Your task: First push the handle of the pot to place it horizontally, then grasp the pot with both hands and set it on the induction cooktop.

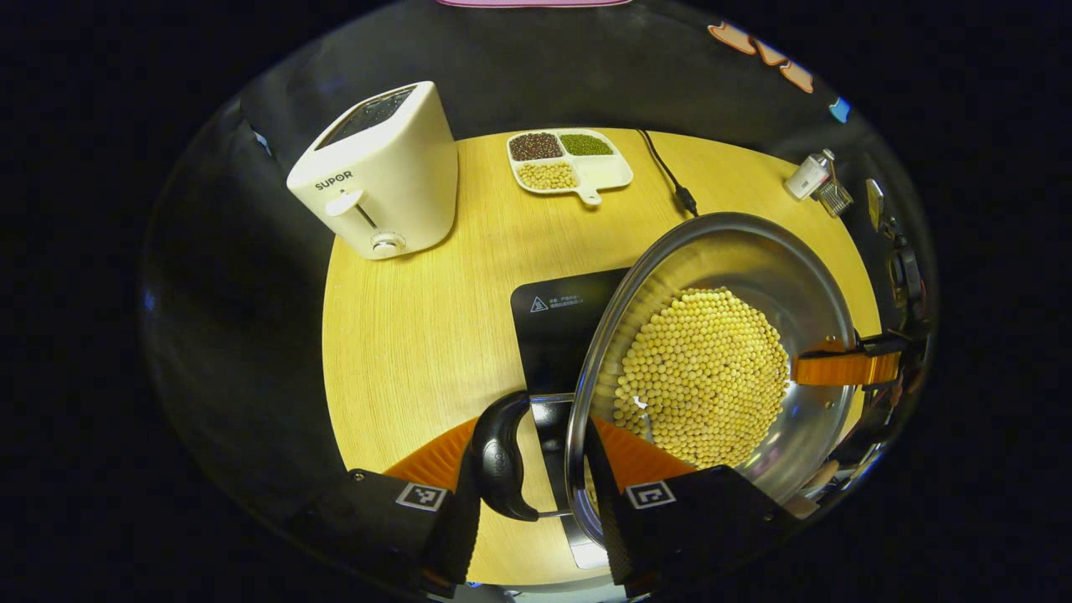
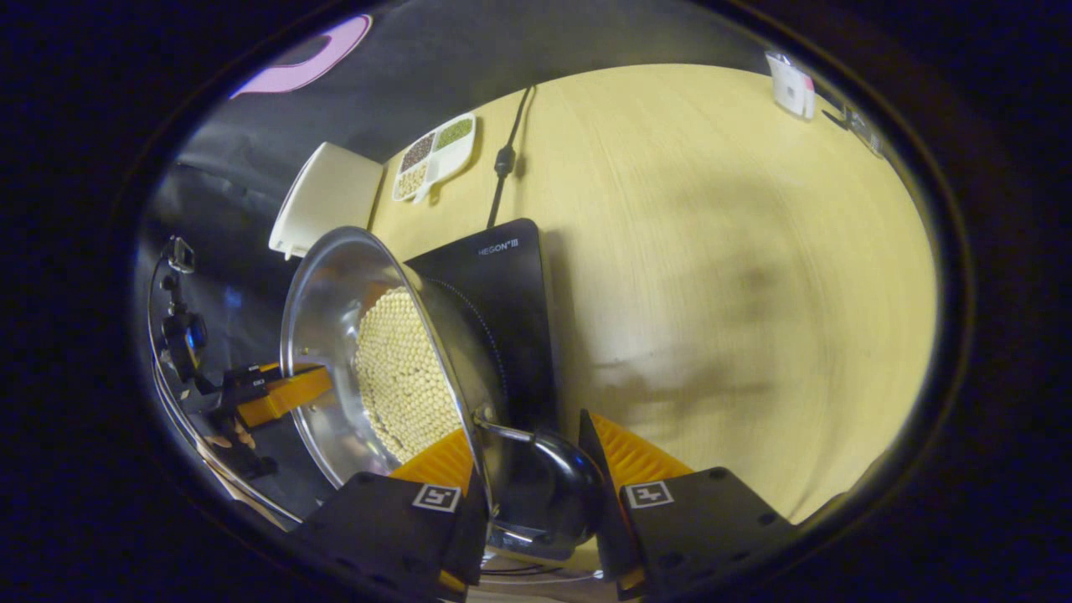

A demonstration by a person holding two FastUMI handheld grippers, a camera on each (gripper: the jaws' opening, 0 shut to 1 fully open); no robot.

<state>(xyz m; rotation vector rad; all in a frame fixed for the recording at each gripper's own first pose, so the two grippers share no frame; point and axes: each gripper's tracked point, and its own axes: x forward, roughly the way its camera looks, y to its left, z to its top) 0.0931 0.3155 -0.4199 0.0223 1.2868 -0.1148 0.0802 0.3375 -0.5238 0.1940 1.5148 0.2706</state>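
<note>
A steel pot point(image 1: 804, 285) holding yellow beans point(image 1: 703, 377) hangs low over the black induction cooktop point(image 1: 557, 322); whether it touches the cooktop cannot be told. My left gripper point(image 1: 532, 435) is shut on the pot's black side handle point(image 1: 502, 456), its right finger against the rim. Across the pot, the right gripper's orange finger point(image 1: 846, 368) reaches over the far rim. In the right gripper view, my right gripper point(image 2: 536, 452) is shut on the other black handle point(image 2: 557, 477). There the pot point(image 2: 327, 335) covers the cooktop's point(image 2: 502, 285) left part, and the left gripper point(image 2: 280, 394) shows beyond it.
On the round wooden table point(image 1: 419, 335) stand a white toaster point(image 1: 377, 172) at the back left and a divided dish of beans point(image 1: 569, 159) behind the cooktop. A black power cord point(image 1: 670, 176) runs back. A small white item point(image 1: 808, 176) sits at the far right edge.
</note>
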